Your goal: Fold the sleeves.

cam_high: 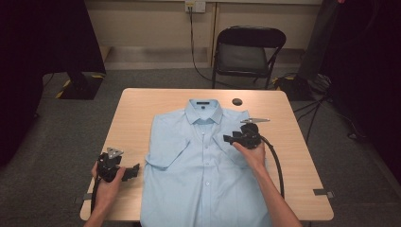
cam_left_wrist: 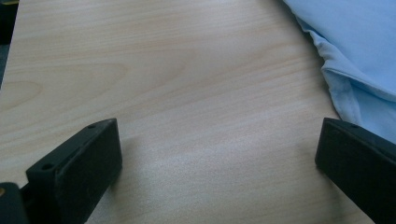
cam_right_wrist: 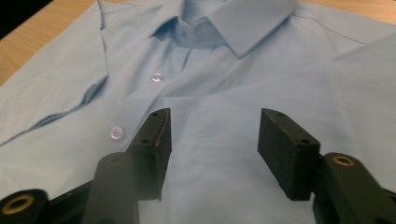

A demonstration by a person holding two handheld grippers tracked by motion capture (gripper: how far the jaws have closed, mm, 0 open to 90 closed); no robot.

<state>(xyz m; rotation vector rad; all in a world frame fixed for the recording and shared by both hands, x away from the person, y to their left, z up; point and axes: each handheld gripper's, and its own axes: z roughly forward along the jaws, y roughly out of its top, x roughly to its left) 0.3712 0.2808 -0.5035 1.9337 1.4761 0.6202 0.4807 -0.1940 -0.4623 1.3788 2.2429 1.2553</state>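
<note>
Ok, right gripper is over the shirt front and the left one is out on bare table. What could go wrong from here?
1. The right gripper hangs open over the shirt beside the button placket; closing there may pinch both layers or snag a button.
2. The folded sleeve could slip open if the front gets tugged.
3. The left gripper stands open over the bare table, so nothing pins the shirt; a one-sided pull might drag it askew.

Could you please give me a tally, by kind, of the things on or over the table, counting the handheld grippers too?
Light blue shirt: 1
Small dark round object near the table's far edge: 1
Handheld grippers: 2, the left gripper over bare wood, the right gripper over the shirt
Total: 4
</note>
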